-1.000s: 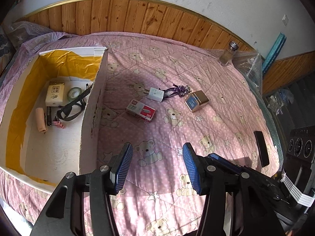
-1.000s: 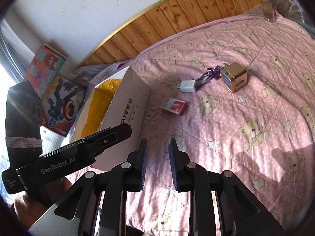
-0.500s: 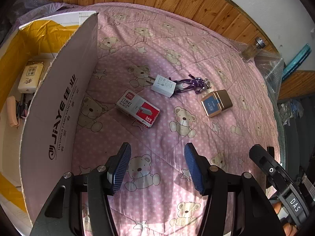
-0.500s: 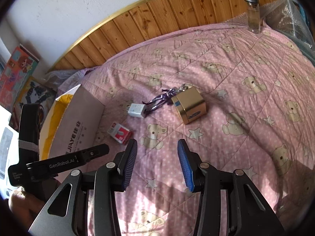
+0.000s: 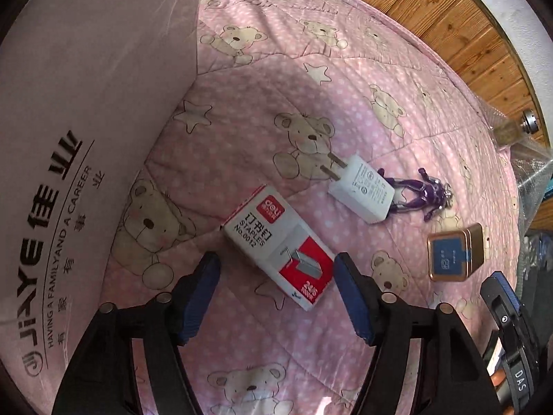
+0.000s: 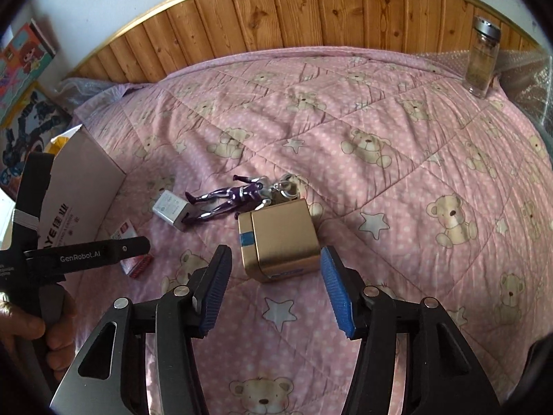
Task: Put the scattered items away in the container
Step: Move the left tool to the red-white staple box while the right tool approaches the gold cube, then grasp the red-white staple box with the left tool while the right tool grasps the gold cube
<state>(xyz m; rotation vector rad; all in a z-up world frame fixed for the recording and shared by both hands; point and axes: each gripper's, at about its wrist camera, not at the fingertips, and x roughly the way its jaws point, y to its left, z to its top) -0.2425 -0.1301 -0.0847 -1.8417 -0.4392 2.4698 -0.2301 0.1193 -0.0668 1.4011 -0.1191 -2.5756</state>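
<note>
A red and white staples box (image 5: 280,247) lies on the pink bear quilt, and my open left gripper (image 5: 276,269) hovers just in front of it, its near end between the blue pads. Beyond it lie a white charger plug (image 5: 363,192) and a purple toy figure (image 5: 420,195). A gold tin (image 6: 281,242) with a blue label sits just ahead of my open right gripper (image 6: 274,278), its near part between the fingers. The cardboard box (image 5: 79,145) stands at the left, its inside hidden. The right wrist view also shows the charger plug (image 6: 171,209), the figure (image 6: 230,197) and the staples box (image 6: 133,250).
A glass jar (image 6: 482,57) stands at the far right of the bed by the wooden headboard (image 6: 311,10). Bubble wrap (image 6: 525,79) lies beside it. A person's hand (image 6: 24,328) holds the left gripper's handle at the left edge.
Both grippers have moved forward and down toward the quilt. The left one closed in on the staples box, the right one on the gold tin. The right jaws opened wider.
</note>
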